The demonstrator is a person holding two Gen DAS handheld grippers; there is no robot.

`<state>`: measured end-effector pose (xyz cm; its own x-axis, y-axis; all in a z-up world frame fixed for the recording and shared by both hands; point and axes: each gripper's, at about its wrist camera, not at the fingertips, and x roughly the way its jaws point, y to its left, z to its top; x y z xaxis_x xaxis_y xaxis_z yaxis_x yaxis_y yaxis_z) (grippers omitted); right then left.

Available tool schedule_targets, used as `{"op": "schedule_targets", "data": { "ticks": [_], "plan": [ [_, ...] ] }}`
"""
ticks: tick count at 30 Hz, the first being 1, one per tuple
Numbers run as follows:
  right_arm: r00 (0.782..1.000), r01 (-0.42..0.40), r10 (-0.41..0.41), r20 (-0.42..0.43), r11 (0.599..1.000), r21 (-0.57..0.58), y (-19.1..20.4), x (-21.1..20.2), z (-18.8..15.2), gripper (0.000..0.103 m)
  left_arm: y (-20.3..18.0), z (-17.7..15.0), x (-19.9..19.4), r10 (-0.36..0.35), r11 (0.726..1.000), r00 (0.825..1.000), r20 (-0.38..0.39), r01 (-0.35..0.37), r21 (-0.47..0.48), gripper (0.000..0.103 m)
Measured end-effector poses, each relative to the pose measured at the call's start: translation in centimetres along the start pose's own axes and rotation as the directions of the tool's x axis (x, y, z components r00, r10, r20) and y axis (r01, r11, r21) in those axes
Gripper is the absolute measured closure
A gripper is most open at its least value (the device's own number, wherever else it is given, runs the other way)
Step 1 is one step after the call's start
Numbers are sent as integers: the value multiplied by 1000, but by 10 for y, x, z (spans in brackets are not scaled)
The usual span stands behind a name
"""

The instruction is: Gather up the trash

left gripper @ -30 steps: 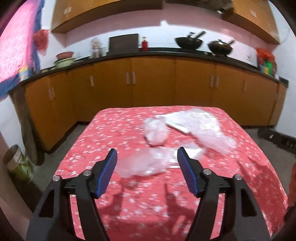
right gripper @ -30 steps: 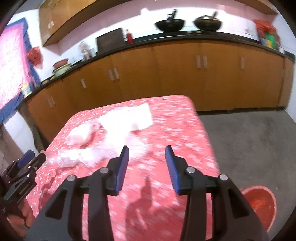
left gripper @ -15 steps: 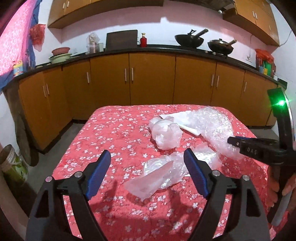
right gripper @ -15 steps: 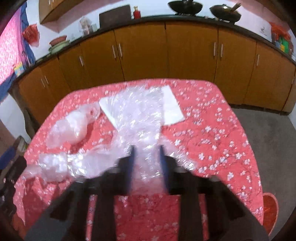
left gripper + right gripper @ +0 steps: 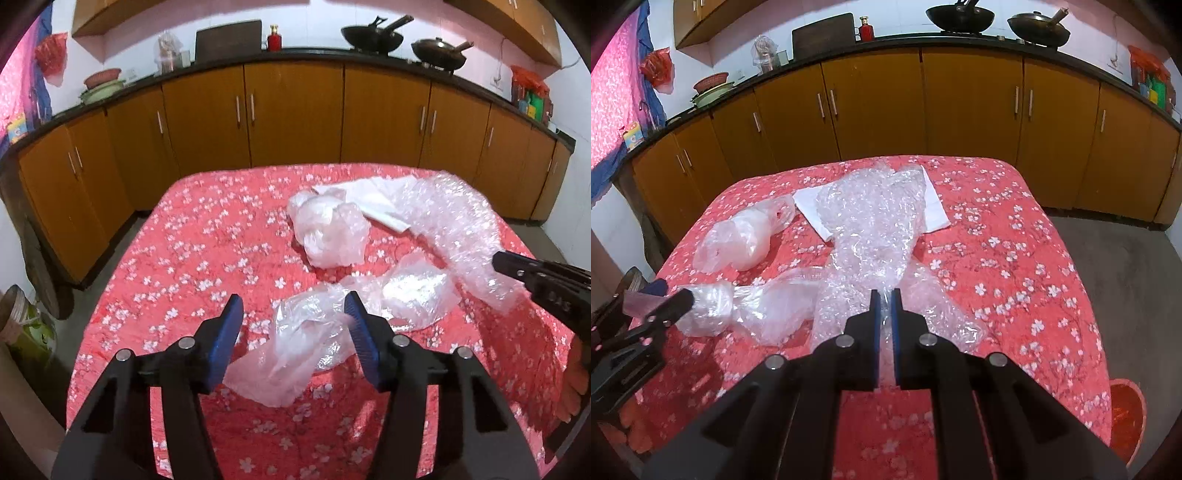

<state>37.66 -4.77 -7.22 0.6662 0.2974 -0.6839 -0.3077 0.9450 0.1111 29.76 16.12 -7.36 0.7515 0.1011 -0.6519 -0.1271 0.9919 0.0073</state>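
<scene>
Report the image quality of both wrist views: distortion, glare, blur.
Left wrist view: sharp; fisheye bows the counter; the clear plastic bag glints between the left gripper's blue pads. Right wrist view: same bowing, dark corners; glare speckles the bubble wrap; the left gripper at the edge looks slightly smeared.

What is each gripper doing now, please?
Left gripper: open, just been closing around clear plastic bag.
Right gripper: closed on bubble wrap.

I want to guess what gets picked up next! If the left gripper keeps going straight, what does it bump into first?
Probably the clear plastic bag lying between the left gripper's open fingers, which have just been closing; depth is hard to judge.
</scene>
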Motion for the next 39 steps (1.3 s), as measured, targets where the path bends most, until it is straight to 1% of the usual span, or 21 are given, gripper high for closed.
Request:
{"op": "schedule_targets", "data": {
  "ticks": [2,3,4,5,6,7,9,15,21,29,39],
  "plan": [
    [1000,1,-1,2,1000,4,-1,-4,-1,96,0,0,5,-16,1000,999,-30,16,-7,57],
    [1000,3,-3,5,1000,5,-2,-6,-1,96,0,0,7,-19,1000,999,-41,19,-6,68],
    [1000,3,-3,8,1000,6,-3,-8,-1,96,0,0,9,-21,1000,998,-51,21,-3,76],
    [1000,5,-5,13,1000,8,-4,-12,-1,96,-1,-1,10,-18,1000,998,-56,18,1,79],
    [1000,6,-6,18,1000,9,-5,-14,0,96,-1,-1,10,-17,1000,998,-55,18,4,88],
    [1000,7,-7,25,1000,10,-6,-18,1,96,-1,-1,9,-14,1000,999,-48,14,6,94],
    [999,7,-8,38,1000,11,-8,-25,3,96,0,-2,3,-10,1000,1000,-23,10,-2,98],
    [997,7,-8,78,1000,21,-14,-48,7,96,6,-4,-24,-45,998,998,41,46,-32,99],
    [995,8,-10,103,1000,21,-17,-65,6,96,3,6,-55,-63,998,992,106,65,-13,99],
    [990,18,-21,141,999,27,-23,-94,2,96,-13,19,-81,-70,997,984,163,72,-2,99],
    [978,40,-53,203,997,63,-49,-143,-3,96,-43,27,-104,-85,996,974,211,82,23,99]
  ]
}}
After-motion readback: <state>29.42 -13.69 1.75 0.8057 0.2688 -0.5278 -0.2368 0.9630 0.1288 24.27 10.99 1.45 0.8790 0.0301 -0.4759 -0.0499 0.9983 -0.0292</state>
